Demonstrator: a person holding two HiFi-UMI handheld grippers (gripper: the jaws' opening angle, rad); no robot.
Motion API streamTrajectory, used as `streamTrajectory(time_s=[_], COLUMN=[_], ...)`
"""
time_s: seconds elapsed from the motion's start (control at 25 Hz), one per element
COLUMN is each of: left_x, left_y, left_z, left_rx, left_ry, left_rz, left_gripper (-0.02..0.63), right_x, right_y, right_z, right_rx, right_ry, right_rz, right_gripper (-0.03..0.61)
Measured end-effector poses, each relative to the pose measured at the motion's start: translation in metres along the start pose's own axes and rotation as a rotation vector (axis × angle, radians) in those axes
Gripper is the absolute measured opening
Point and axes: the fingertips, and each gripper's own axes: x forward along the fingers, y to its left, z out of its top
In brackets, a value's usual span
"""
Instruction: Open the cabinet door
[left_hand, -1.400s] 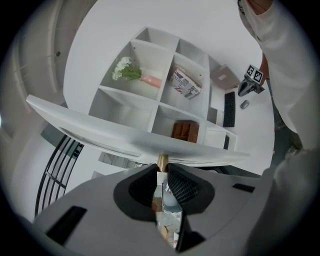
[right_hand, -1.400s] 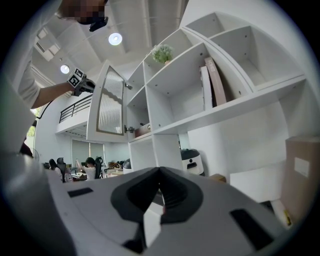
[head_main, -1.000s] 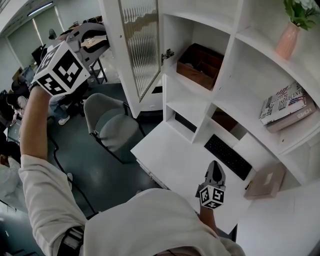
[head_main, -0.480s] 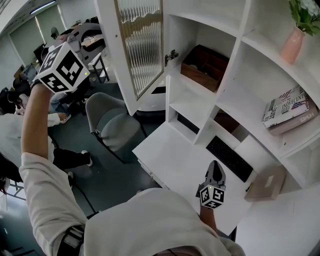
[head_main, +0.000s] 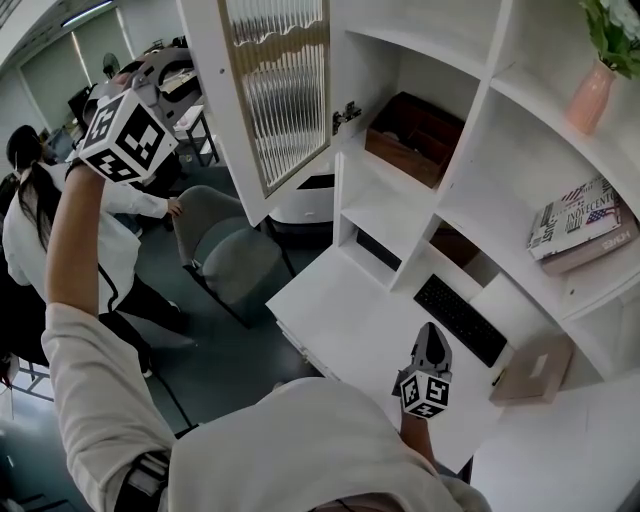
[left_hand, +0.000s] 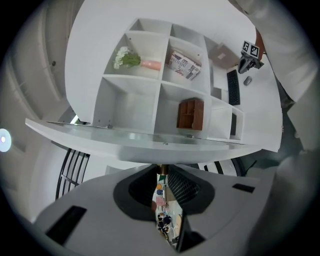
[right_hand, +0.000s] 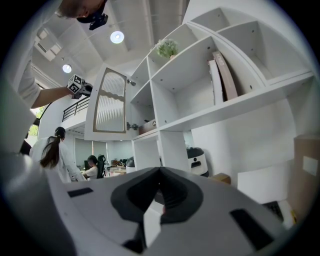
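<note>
The white cabinet door (head_main: 275, 90) with a ribbed glass pane stands swung out from the shelf unit (head_main: 470, 150), hinged at the unit's left side. My left gripper (head_main: 180, 58) is raised at the door's free edge. In the left gripper view the door's edge (left_hand: 150, 142) runs across just ahead, and a small brass knob (left_hand: 161, 170) sits pinched between the jaw tips of my left gripper (left_hand: 161, 174). My right gripper (head_main: 430, 338) hovers low over the white desk (head_main: 340, 320), shut and empty. The right gripper view shows the door (right_hand: 110, 107) and the left gripper (right_hand: 82, 89) far off.
The opened compartment holds a brown wooden box (head_main: 412, 130). A pink vase (head_main: 590, 85), a book (head_main: 580, 215), a black keyboard (head_main: 455, 315) and a cardboard box (head_main: 530, 365) are on the shelves and desk. A grey chair (head_main: 225, 250) and a person (head_main: 40, 220) stand left.
The door has swung further open, and my left gripper has moved with its edge. A person has walked in at the left behind the chair. The right gripper has stayed put.
</note>
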Motion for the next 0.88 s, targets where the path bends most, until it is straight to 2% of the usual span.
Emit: streamTrajectory(time_s=[0.32, 0.6, 0.88], left_x=[0.002, 0.009, 0.015], left_y=[0.002, 0.005, 0.006], left_z=[-0.011, -0.027, -0.037], left_rx=[-0.012, 0.004, -0.008], left_ry=[-0.034, -0.031, -0.103], left_rz=[0.067, 0.112, 0.151], left_gripper=[0.071, 0.069, 0.071], right_x=[0.006, 0.009, 0.009], right_y=[0.002, 0.004, 0.003], right_z=[-0.002, -0.001, -0.004], right_rx=[-0.004, -0.009, -0.013], right_ry=[0.005, 0.01, 0.019], right_rz=[0.001, 0.003, -0.007], right_gripper=[0.003, 0.003, 0.003])
